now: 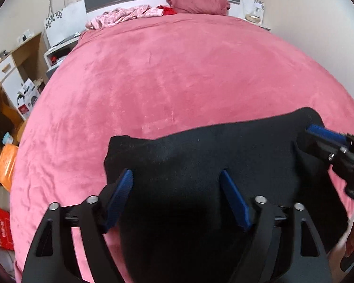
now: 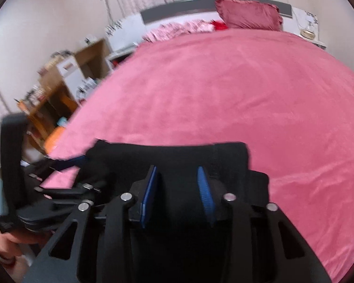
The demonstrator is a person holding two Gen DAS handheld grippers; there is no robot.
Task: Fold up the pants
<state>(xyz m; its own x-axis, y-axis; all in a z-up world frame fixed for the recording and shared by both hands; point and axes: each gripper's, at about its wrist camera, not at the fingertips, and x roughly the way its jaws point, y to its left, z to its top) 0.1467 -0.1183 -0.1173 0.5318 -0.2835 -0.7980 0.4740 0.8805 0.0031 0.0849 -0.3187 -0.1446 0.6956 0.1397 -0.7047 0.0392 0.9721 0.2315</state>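
With both the left gripper (image 1: 177, 176) and right gripper (image 2: 178, 174) spread apart, the black pants (image 1: 200, 155) could slump unevenly on the bed (image 1: 177, 70)

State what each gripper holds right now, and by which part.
Neither clearly holds anything. The left gripper and right gripper both stand open over the black fabric pants lying on the pink velvety bedspread; the fingers are not closed on cloth.
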